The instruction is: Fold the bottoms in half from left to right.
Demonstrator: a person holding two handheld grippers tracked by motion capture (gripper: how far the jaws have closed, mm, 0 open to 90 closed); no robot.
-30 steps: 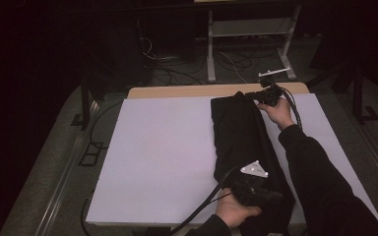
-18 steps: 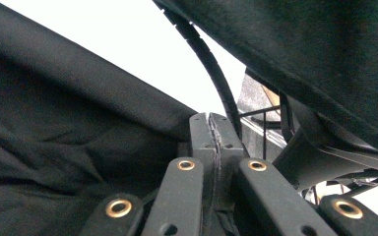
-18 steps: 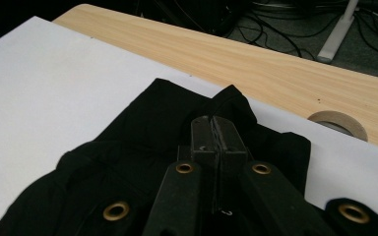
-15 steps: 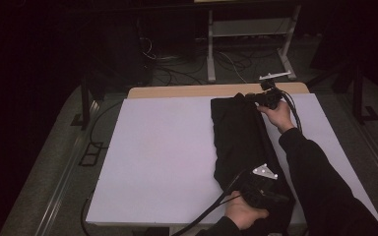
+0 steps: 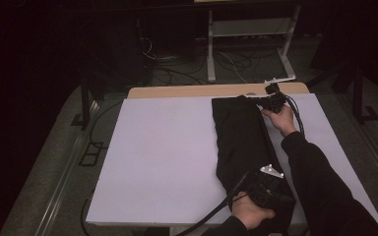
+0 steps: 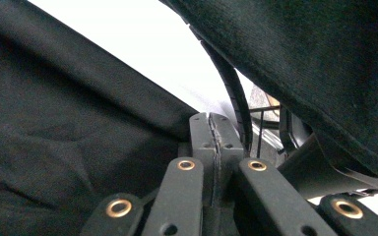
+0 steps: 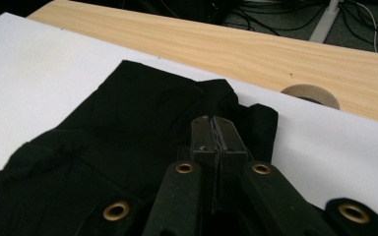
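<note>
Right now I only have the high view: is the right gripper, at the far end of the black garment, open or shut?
Observer: Shut. In the right gripper view, the right gripper has its jaws pressed together over the black garment. I cannot tell whether cloth is pinched between them.
Operator: And the left one, near the person?
Observer: The left gripper is shut too, jaws together, with the black garment lying beside them.
Operator: Anything past the far edge of the cloth?
Observer: A roll of tape lies flat on the wooden strip, beyond the white sheet.
</note>
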